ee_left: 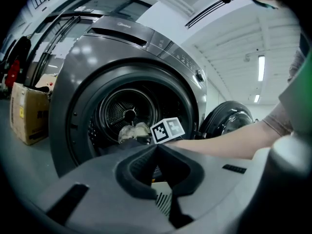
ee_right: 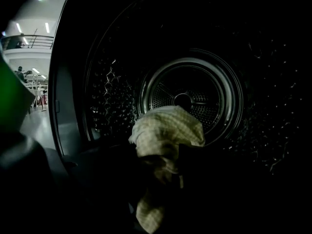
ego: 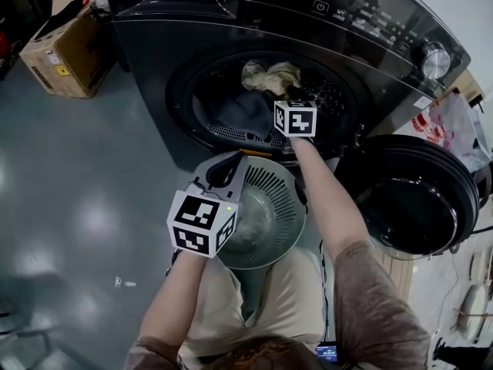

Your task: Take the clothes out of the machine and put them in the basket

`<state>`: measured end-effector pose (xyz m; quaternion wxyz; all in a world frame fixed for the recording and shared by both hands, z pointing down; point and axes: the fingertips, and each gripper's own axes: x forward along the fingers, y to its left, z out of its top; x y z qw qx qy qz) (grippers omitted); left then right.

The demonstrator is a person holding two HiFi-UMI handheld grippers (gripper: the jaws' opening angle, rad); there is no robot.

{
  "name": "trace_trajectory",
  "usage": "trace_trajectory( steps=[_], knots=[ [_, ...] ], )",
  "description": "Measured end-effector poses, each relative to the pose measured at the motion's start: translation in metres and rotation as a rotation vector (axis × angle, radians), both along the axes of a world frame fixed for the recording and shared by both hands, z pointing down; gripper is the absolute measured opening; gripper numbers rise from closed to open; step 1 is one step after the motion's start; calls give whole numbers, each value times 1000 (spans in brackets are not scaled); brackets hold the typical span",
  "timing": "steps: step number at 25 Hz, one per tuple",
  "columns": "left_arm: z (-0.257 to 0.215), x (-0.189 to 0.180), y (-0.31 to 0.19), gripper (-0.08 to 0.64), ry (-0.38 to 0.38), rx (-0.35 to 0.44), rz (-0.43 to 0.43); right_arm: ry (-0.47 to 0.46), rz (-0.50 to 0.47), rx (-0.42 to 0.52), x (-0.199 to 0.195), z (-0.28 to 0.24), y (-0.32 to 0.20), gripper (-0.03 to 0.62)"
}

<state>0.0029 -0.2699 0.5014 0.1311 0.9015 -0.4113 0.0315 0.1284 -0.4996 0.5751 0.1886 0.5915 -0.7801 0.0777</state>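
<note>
Writing: the brand mark on the top panel of the dark grey front-load washing machine (ego: 146,60) looks like "Midea" in the left claw view. The control panel (ego: 362,14) has a power symbol + small white print, too small to read. A silver round dial (ego: 435,58) sits at the panel's right end. The brown cardboard box (ego: 65,52) has a yellow sticker, unreadable. Both claws' cubes carry black/white square codes.

Right arm: bare forearm out straight from a brown sleeve into the drum mouth. The right claw (ego: 293,95) is inside the opening, tipped a bit down. In its own view the jaws are dark shapes either side of the cream checked woven cloth (ee_right: 168,130), part-way apart w/ the cloth btwn them. It's too dark to tell if the pads bite on it.

Left arm: forearm bent in close to the body, left claw (ego: 229,172) approx level, pointing at the machine. Its jaws are clamped on the rim of the round grey plastic basket (ego: 277,183), right at the dark handle cut-out.

The basket has a smooth bowl + slotted wall. It sits at the person's knees, just below the drum mouth, over the glossy grey floor (ego: 77,206).

Clothes are both still in the machine, at the drum's front. The cream cloth is crumpled. A dark grey soft garment (ego: 243,114) touches it on the left, lying on the drum lip. The drum is perforated steel w/ a shiny ribbed back plate.

The round dark-glass door (ego: 408,199) is swung open at the right. A crinkled white plastic bag (ego: 454,122) w/ red print lies beyond it.
</note>
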Motion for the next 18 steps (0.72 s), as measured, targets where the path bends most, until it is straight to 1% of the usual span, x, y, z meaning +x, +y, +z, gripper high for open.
trace_trajectory(
  steps=[3, 7, 9, 13, 18],
  knots=[
    [1, 0, 0, 6, -4, 2, -1, 15, 9, -5, 0, 0, 2, 236],
    [2, -1, 2, 6, -19, 4, 3, 33, 7, -11, -2, -3, 9, 147],
    [3, 0, 3, 6, -26, 4, 2, 35, 2, -7, -2, -8, 16, 120],
    [3, 2, 5, 6, -33, 12, 2, 21, -31, 3, -1, -22, 42, 100],
    [3, 7, 11, 6, -40, 18, 3, 12, -118, 23, -6, -40, 95, 95]
  ],
)
